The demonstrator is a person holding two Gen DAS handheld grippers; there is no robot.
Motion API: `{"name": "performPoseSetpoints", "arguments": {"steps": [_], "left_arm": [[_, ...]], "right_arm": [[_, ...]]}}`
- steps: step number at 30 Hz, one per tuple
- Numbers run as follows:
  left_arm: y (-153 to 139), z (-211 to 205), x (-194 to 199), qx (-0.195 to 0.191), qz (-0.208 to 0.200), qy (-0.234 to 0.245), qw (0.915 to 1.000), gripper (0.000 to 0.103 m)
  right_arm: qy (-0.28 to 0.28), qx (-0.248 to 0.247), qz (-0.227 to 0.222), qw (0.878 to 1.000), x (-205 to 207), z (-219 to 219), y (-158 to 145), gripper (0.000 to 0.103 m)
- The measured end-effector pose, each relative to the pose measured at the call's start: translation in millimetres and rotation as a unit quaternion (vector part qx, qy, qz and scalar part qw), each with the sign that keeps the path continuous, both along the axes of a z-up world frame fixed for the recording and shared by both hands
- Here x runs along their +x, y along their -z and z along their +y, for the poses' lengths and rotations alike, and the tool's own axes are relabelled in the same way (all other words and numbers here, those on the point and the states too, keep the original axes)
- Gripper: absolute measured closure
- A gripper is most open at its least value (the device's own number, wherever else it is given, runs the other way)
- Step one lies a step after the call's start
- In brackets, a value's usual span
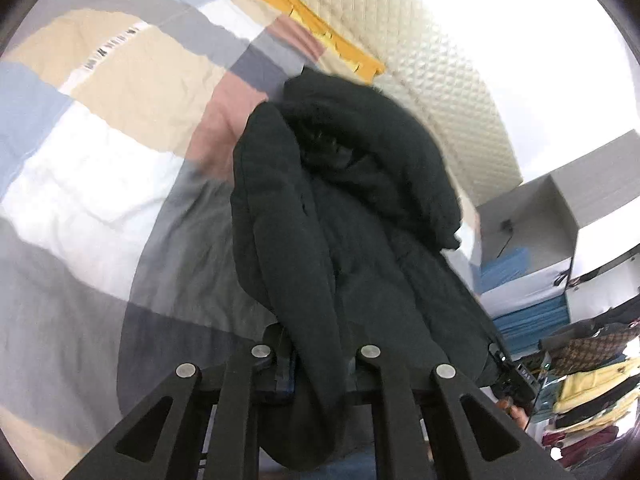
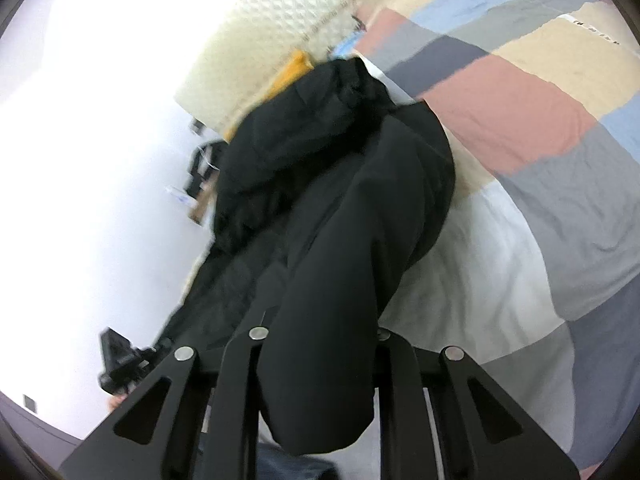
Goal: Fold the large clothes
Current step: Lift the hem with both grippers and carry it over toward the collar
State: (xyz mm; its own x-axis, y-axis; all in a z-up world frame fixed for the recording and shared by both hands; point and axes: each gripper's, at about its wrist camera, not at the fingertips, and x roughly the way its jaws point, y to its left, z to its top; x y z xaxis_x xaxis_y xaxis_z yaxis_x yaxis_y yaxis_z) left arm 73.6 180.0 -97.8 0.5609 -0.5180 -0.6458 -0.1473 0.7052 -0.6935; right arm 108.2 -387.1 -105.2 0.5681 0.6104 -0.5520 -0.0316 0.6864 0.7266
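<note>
A large black padded jacket [image 1: 352, 216] with a hood hangs bunched above a bed with a patchwork cover [image 1: 100, 128]. My left gripper [image 1: 316, 356] is shut on a thick fold of the jacket, which drapes over and between the fingers. In the right wrist view the same jacket [image 2: 328, 208] is held up, and my right gripper [image 2: 320, 340] is shut on another fold, likely a sleeve, that hangs down past the fingers. The other gripper [image 2: 120, 364] shows at the lower left of that view. The fingertips of both are hidden by cloth.
The checked bed cover [image 2: 520, 128] spreads under the jacket. A yellow garment [image 1: 320, 20] lies by the cream quilted headboard [image 1: 432, 64]. White shelving [image 1: 560, 216] with blue items and stacked clothes [image 1: 592, 384] stands at the right. A white wall [image 2: 80, 160] is on the left.
</note>
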Motion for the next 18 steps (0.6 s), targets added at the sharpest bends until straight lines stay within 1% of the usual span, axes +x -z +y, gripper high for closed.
{"name": "performPoseSetpoints", "arguments": {"steps": [2,6,10,12,14,18], "left_arm": [[-21.9,9.6,-14.3,-0.011,-0.022,-0.012,0.9996,0.092],[-82.9,16.3,-39.4,-0.009,-0.075,-0.015,0.9970,0.093],[-126.5,14.0,-65.1,-0.018,-0.106,-0.013,0.9941,0.094],[-142.9,13.9,-84.6,-0.021,-0.117,-0.009,0.9929,0.094],[-152.5,13.5,-99.2,-0.022,-0.122,-0.007,0.9923,0.094],[-168.6,19.2,-141.0,-0.037,-0.133,0.003,0.9904,0.095]], "right_arm": [[0.009,0.026,-0.020,0.999,-12.4,-6.3,-13.2,0.086],[0.015,0.055,-0.055,0.997,-38.8,-19.7,-44.6,0.086],[0.026,0.077,-0.079,0.994,-63.3,-23.0,-72.8,0.086],[0.026,0.081,-0.092,0.992,-78.2,-26.8,-88.0,0.086],[0.023,0.080,-0.100,0.991,-91.2,-27.5,-100.0,0.086],[0.015,0.071,-0.094,0.993,-120.4,-30.4,-121.4,0.085]]}}
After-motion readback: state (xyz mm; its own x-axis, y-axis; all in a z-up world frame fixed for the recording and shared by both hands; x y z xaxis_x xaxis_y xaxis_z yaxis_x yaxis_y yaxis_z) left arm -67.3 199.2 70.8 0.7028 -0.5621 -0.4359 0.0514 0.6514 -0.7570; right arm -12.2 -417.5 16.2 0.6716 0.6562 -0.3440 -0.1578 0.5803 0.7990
